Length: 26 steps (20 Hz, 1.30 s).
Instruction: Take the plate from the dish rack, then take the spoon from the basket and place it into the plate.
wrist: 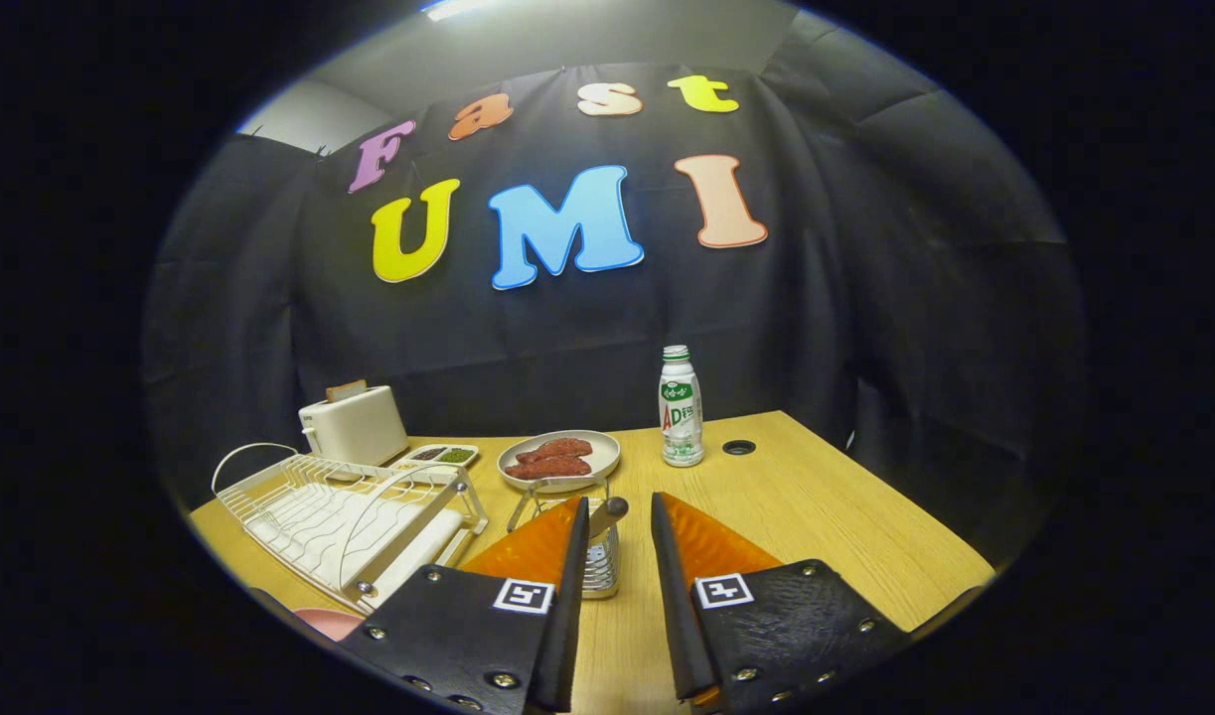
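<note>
The pale wooden surface (816, 497) carries everything here. On its near left stands the white wire dish rack (344, 521), and its slots look empty, so the plate seems to be out already. A small pink rounded edge (327, 622) shows at the near left, just in front of the rack; it may be that plate, though too little of it shows to be sure. Beyond the rack are a cream-coloured toaster (354, 425) and a small white two-part tray of dark and green condiments (438, 456). A grey oval dish with reddish-brown pieces of food (559, 459) sits further back, and a white plastic bottle with a green label (681, 407) stands to its right.

The second step seems to be in hand. The gripper (619, 516) has its fingers parted and holding nothing. Just ahead of them, partly behind the left finger, is the small metal wire basket (601, 568), with the spoon's rounded metal handle end (608, 512) poking up out of it between the fingertips. The spoon looks slim and shiny, likely slippery. Gripping, lifting and placing are still to come.
</note>
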Tool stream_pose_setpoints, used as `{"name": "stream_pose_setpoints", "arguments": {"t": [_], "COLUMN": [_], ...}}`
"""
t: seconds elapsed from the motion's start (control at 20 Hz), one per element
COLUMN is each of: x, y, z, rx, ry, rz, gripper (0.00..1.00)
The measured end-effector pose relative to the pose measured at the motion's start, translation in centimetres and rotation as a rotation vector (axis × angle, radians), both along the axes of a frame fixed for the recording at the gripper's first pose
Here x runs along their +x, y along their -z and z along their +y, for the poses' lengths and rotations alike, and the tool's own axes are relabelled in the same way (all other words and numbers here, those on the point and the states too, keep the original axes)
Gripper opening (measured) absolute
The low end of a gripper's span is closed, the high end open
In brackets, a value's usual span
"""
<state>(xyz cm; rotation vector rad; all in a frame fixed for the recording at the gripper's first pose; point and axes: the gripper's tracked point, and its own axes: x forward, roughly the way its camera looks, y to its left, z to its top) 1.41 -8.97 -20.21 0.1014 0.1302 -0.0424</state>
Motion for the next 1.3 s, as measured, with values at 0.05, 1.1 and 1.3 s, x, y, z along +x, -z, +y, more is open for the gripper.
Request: {"name": "stream_pose_setpoints", "arguments": {"t": [0.05, 1.1, 1.3], "x": [0.4, 4.1, 2.4], "y": [0.2, -4.1, -7.5], "z": [0.3, 1.8, 2.2], "rx": [0.006, -0.031, -0.041], "ry": [0.001, -0.014, -0.022], "rz": [0.001, -0.090, -0.135], "gripper": [0.38, 0.02, 0.02]}}
